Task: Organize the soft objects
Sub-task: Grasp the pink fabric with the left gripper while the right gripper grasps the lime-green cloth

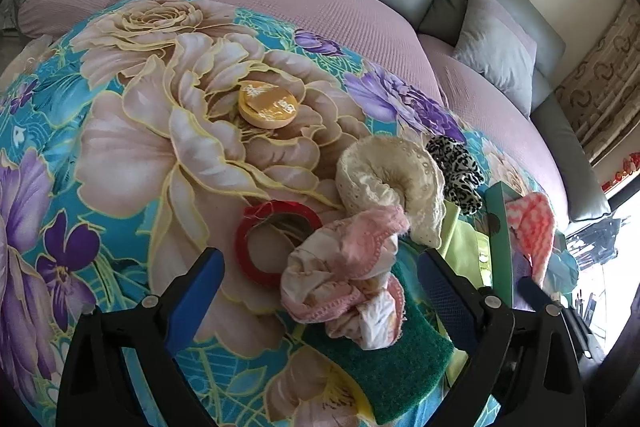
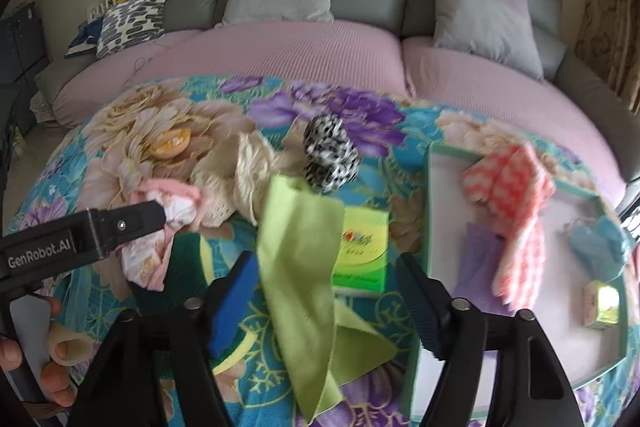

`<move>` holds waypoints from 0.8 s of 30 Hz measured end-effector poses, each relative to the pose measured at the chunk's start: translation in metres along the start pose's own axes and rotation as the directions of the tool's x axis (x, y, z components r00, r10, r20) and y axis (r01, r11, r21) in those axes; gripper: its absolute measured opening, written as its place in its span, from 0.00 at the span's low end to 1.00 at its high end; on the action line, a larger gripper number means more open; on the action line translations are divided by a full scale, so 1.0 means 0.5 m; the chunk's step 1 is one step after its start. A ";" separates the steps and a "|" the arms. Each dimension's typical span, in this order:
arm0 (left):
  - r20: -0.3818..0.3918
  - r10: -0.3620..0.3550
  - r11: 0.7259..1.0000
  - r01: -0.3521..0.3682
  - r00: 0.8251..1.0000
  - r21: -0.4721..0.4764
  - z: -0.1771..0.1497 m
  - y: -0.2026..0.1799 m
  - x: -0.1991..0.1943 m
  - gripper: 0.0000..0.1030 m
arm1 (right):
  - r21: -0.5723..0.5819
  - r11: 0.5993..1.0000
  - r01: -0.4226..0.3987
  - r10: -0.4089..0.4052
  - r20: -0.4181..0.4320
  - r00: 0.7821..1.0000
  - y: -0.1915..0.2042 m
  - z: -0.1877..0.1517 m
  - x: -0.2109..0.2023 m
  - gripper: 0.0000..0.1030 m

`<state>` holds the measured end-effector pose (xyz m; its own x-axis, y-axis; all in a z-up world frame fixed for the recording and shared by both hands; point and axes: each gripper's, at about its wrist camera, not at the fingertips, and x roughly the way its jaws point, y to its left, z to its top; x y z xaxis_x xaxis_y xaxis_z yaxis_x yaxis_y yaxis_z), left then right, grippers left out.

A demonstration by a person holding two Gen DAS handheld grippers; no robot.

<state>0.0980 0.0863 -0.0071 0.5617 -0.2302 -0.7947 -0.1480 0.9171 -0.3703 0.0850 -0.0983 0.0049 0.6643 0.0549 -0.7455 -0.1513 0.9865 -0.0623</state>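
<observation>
Pretty much everything here is featherweight and floppy, so nothing is going to be lifted by an edge and keep its shape. The thin lime-green square cloth (image 2: 304, 267) is draped on the floral teal bedspread (image 2: 60, 179), partly over a green-and-yellow printed booklet (image 2: 362, 251) and just beside the shallow white tray with a mint-green rim (image 2: 430, 187); it lies between the jaws of the right gripper (image 2: 328, 287), which stand apart with no pinch on it that can be seen. A cloth like that is best pinched at a bunched fold near the middle, since a corner grab would likely leave it trailing and snagging the booklet. The left gripper (image 1: 320, 279) is also spread wide, with the crumpled pink-and-white lace-trimmed fabric bundle (image 1: 344, 275) sitting between its blue pads (image 1: 196, 287), untouched as far as can be told. That bundle rests on a dark green scouring pad (image 1: 384, 363), which is stiffer and rough, so it may well get dragged along if the bite goes too deep. The bundle should squash easily; the thick knot of it is probably the safest bite. Already in the tray are a coral-and-white checked knit cloth (image 2: 516, 195) and a lilac cloth (image 2: 478, 267). The cream eyelet scrunchie (image 1: 392, 179) and the leopard-print one (image 1: 456, 171) are still out on the bed.
</observation>
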 end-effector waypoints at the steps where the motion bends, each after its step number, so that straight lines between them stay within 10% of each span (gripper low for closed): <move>1: -0.002 -0.002 1.000 0.002 1.000 0.003 0.000 -0.001 0.001 0.91 | 0.006 1.000 -0.004 0.004 -0.013 1.000 -0.002 -0.002 0.006 0.64; 12: -0.030 -0.021 0.999 0.022 0.999 0.035 -0.005 -0.016 0.013 0.58 | 0.073 0.995 0.064 -0.062 -0.022 0.998 -0.046 0.000 0.022 0.47; 24: -0.006 -0.027 0.999 0.027 1.000 0.032 -0.002 -0.011 0.010 0.26 | 0.012 0.996 -0.090 0.091 -0.056 0.994 0.011 -0.011 0.027 0.41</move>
<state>0.1007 0.0796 -0.0095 0.5604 -0.2570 -0.7874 -0.1067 0.9203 -0.3763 0.0891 -0.0931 -0.0089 0.6057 0.1354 -0.7841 -0.2020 0.9793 0.0132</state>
